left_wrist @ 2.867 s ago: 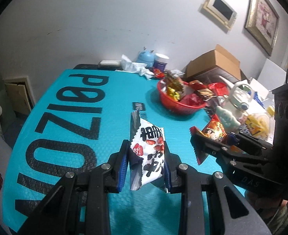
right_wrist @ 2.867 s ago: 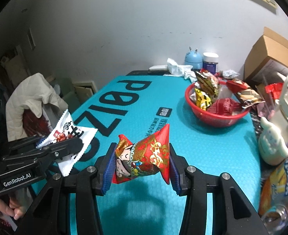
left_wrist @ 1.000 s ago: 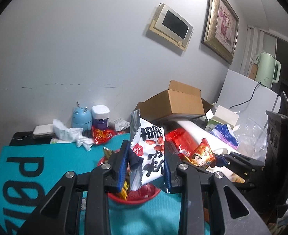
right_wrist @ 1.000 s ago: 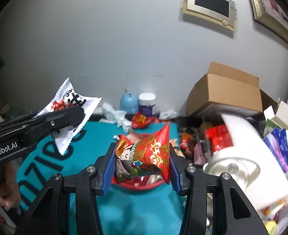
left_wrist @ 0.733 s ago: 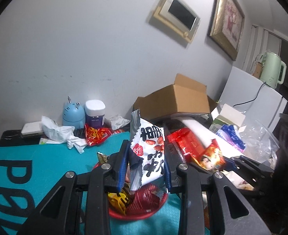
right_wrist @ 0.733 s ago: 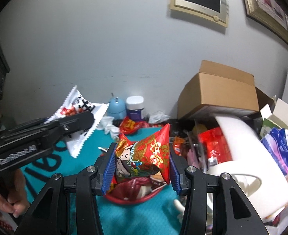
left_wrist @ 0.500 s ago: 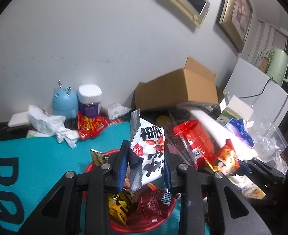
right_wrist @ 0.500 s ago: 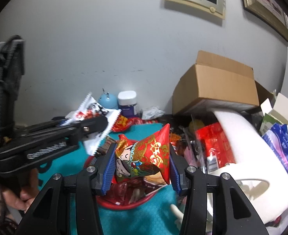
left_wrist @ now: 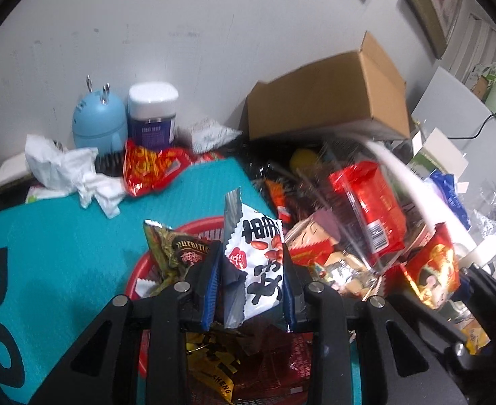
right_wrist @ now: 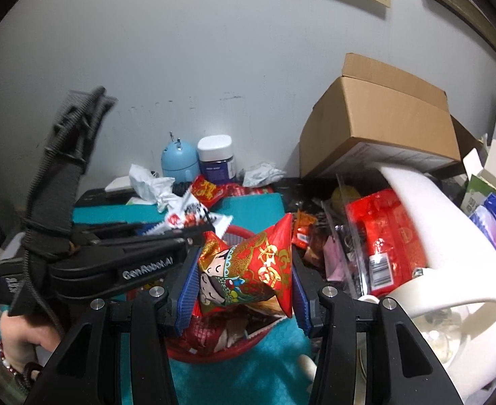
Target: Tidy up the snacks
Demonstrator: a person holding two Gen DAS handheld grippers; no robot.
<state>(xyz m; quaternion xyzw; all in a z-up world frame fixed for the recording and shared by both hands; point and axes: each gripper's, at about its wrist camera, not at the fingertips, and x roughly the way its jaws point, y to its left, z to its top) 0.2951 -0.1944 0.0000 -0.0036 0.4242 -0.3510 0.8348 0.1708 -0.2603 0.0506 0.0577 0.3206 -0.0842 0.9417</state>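
My left gripper (left_wrist: 250,290) is shut on a white peanut snack packet (left_wrist: 258,270) and holds it right above the red basket (left_wrist: 136,273), which is full of snack packets. My right gripper (right_wrist: 244,290) is shut on a red and gold snack packet (right_wrist: 248,266) above the same basket (right_wrist: 224,354). The left gripper and its white packet (right_wrist: 193,216) show to the left in the right wrist view. The right gripper's red packet (left_wrist: 430,270) shows at the right in the left wrist view.
The teal mat (left_wrist: 62,246) covers the table. At the back stand a blue gadget (left_wrist: 99,125), a white-lidded jar (left_wrist: 153,111), crumpled tissue (left_wrist: 69,168) and a red-yellow packet (left_wrist: 150,168). A cardboard box (right_wrist: 383,125), a white kettle (right_wrist: 450,270) and red packs (right_wrist: 386,236) crowd the right.
Both grippers have carried their packets from over the open mat to right above the red basket. Both stay shut on their packets.
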